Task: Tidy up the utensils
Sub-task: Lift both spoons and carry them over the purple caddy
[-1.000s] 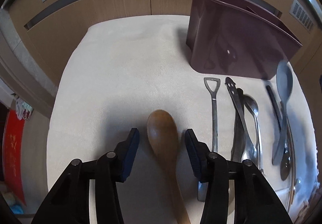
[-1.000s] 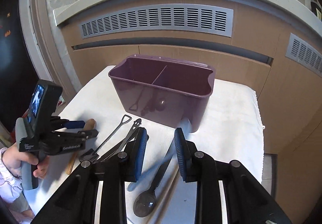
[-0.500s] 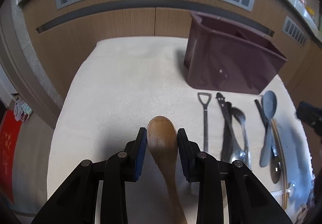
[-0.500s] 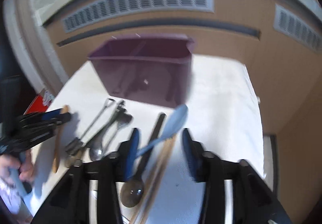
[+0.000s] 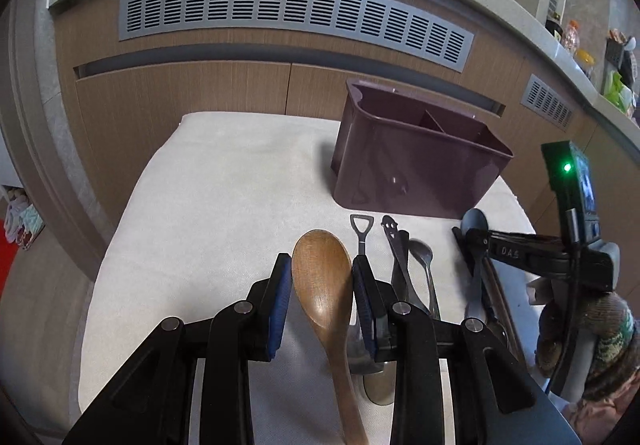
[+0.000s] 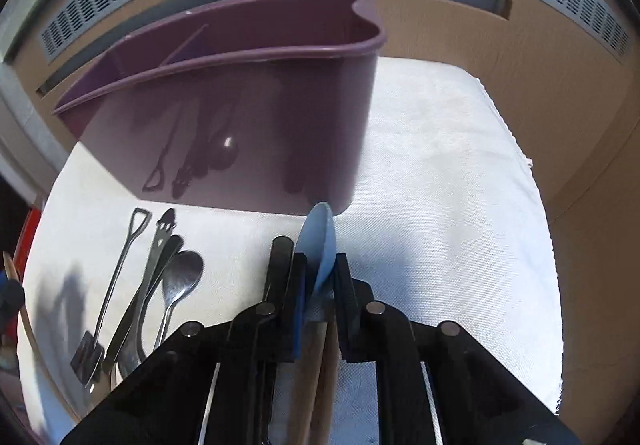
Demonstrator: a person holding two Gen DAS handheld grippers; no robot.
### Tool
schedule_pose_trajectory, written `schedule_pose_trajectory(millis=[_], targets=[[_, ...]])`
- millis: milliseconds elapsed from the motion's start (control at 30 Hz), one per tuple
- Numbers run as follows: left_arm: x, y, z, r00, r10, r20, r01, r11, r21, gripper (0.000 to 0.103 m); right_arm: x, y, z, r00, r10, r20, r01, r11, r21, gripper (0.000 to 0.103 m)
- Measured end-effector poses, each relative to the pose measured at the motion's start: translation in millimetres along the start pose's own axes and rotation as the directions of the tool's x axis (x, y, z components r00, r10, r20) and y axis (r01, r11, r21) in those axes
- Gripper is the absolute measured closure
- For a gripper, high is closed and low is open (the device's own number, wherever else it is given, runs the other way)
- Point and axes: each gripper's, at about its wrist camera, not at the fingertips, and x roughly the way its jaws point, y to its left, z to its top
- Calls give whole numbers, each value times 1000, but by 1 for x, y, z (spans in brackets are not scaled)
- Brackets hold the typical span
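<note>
Left gripper (image 5: 322, 285) is clamped narrow on the wooden spoon (image 5: 324, 285), blue pads pressing both sides of the bowl, handle trailing toward six o'clock. Right gripper (image 6: 320, 281) is pinched nearly closed on the blue spoon (image 6: 319, 245), its bowl poking up at twelve o'clock. The purple caddy (image 6: 224, 133) stands beyond on the white cloth (image 6: 440, 185); metal utensils (image 6: 160, 285) lie at nine o'clock.
</note>
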Motion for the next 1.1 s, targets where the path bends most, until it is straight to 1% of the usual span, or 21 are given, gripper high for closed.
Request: schedule_pose_trajectory(millis=[133, 233, 267, 467, 600, 700, 767, 867, 900, 933, 1000, 1100], targets=[[-10, -3, 3, 1000, -7, 17, 7, 1000, 14, 71, -31, 3, -9, 997, 19, 76, -14, 998, -66, 96], [-18, -8, 5, 999, -10, 33, 10, 1000, 26, 71, -66, 4, -17, 988, 54, 146, -39, 993, -107, 96], [-22, -11, 6, 999, -11, 41, 9, 999, 34, 71, -72, 6, -17, 985, 66, 157, -48, 992, -112, 96], [-46, -27, 11, 996, -36, 81, 30, 997, 67, 71, -121, 14, -22, 961, 115, 252, -78, 985, -152, 96], [-65, -39, 19, 992, -53, 116, 41, 994, 98, 71, -148, 10, -23, 942, 125, 311, -77, 984, -163, 96], [-77, -48, 33, 987, -87, 138, 71, 990, 119, 71, -170, 9, -14, 922, 127, 365, -68, 983, -171, 96], [-88, -56, 48, 980, -108, 166, 85, 987, 140, 71, -185, 8, -3, 902, 126, 412, -59, 983, -172, 96], [-107, -71, 84, 962, -131, 239, 87, 978, 188, 71, -215, 8, 23, 860, 125, 494, -41, 983, -177, 96], [-112, -77, 98, 955, -132, 267, 79, 976, 202, 71, -225, 9, 34, 839, 111, 533, -18, 984, -178, 96], [-117, -82, 113, 946, -132, 295, 69, 974, 216, 71, -232, 10, 44, 822, 105, 560, -5, 984, -177, 96], [-119, -90, 140, 931, -123, 342, 45, 973, 228, 71, -244, 11, 66, 788, 111, 606, -5, 985, -175, 96], [-112, -97, 172, 911, -117, 396, 21, 971, 237, 71, -248, 14, 85, 738, 104, 667, 15, 985, -170, 96]])
